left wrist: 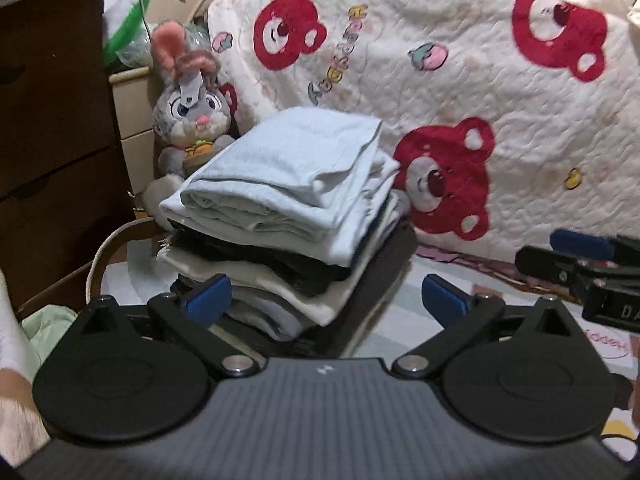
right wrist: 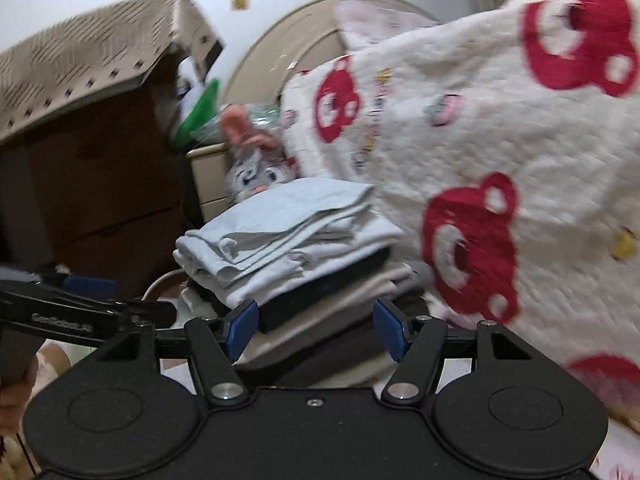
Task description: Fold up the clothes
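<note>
The left gripper (left wrist: 325,298) has its blue-padded fingers (left wrist: 206,298) spread wide apart with nothing between them, poised just in front of the stack of folded clothes (left wrist: 288,216). The right gripper (right wrist: 315,330) likewise has its fingers (right wrist: 242,326) parted and empty, close before the same stack (right wrist: 288,248).

The stack sits on the bed (left wrist: 404,320), a pale blue garment (left wrist: 296,168) on top, then dark and cream layers beneath. The left wrist view shows it sharply and shows the bed's light patterned sheet beside it, which the right wrist view hardly shows. It also catches the right gripper at its right edge, while the right wrist view catches the left gripper (right wrist: 80,312) at its left edge, with a hand (right wrist: 16,384) below it.

Behind the stack stands a grey plush rabbit (left wrist: 192,120), seen whole only from the left; from the right only its head shows above the clothes. A white quilt with red bears (left wrist: 460,92) rises behind and to the right. The brown drawer unit (right wrist: 104,184) on the left carries a patterned cloth cover (right wrist: 92,56), plain only in the right view.
</note>
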`<state>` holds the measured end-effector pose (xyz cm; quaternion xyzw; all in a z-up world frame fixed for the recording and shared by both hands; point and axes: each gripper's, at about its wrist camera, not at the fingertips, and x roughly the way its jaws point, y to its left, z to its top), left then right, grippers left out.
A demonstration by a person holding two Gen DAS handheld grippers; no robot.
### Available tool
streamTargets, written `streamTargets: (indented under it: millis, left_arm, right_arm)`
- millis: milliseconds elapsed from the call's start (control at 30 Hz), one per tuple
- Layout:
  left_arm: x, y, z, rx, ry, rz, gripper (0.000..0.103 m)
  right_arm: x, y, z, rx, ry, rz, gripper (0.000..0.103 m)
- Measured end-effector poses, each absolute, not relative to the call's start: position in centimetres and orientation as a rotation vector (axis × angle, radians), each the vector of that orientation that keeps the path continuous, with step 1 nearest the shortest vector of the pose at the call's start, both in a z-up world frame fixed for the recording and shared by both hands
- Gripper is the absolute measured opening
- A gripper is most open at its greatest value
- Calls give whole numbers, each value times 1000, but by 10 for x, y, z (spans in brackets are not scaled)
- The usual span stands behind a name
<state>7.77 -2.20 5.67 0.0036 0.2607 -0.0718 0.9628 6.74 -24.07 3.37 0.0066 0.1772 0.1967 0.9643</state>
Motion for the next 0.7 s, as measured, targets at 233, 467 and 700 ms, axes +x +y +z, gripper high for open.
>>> streamTargets:
  millis: [233,467,700]
  left_arm:
    - [20,-40,67,31,528,-121,103]
    - [-22,-48,57,35,536,-138,103]
    - [-54,-53,56,31,528,-138,103]
  right_arm:
    - [0,-254,42,44,349,346,75]
    - [-54,-252,42,3,328,314,90]
    - [-81,-256,43,30,354,316,91]
